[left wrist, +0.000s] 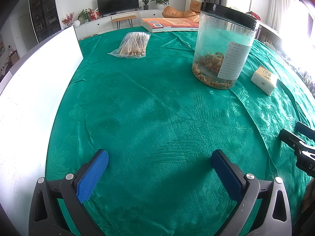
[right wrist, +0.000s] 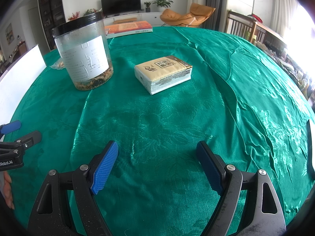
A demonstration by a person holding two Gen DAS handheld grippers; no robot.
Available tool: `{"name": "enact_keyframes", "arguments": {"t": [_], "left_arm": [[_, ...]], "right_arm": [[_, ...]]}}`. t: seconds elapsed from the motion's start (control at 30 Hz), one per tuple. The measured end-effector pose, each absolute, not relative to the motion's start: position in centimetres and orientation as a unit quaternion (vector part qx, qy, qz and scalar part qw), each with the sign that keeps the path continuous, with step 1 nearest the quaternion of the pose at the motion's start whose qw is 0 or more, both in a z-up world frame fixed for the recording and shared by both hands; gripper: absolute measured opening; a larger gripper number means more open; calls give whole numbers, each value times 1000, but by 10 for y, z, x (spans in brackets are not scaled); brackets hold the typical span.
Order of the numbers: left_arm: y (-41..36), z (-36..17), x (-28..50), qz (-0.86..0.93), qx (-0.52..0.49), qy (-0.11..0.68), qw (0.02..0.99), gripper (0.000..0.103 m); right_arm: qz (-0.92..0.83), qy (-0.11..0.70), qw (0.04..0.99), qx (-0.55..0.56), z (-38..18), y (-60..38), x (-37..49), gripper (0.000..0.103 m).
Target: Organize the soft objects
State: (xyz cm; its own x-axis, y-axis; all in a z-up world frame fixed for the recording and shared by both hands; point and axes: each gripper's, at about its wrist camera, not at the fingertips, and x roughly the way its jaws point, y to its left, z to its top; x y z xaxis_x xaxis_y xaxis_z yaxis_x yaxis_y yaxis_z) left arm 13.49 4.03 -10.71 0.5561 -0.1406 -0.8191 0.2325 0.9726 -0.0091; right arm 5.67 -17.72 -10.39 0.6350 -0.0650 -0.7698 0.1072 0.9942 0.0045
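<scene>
A pale yellow tissue pack [right wrist: 163, 74] lies flat on the green tablecloth [right wrist: 157, 122], well ahead of my right gripper [right wrist: 157, 149], which stands open with only cloth between its blue pads. In the left wrist view the same tissue pack [left wrist: 264, 79] shows at the far right. A clear plastic bag of cotton swabs [left wrist: 134, 44] lies far ahead of my left gripper [left wrist: 159, 157], also open and holding nothing. Each gripper shows at the edge of the other's view: the right gripper [left wrist: 304, 137] and the left gripper [right wrist: 19, 131].
A tall clear jar with a black lid [left wrist: 222, 45] [right wrist: 84, 53] stands between the swab bag and the tissue pack. A white board [left wrist: 37, 82] lies along the left table edge. An orange book [left wrist: 169, 24] rests at the far edge. A hand [right wrist: 7, 188] shows at lower left.
</scene>
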Motion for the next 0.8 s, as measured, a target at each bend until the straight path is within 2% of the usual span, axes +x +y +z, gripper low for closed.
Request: {"name": "enact_keyframes", "arguments": {"t": [0.8], "left_arm": [[41, -106, 139, -107, 52, 467, 876, 103]], "right_arm": [[-47, 424, 904, 25, -104, -177, 57, 84]]}}
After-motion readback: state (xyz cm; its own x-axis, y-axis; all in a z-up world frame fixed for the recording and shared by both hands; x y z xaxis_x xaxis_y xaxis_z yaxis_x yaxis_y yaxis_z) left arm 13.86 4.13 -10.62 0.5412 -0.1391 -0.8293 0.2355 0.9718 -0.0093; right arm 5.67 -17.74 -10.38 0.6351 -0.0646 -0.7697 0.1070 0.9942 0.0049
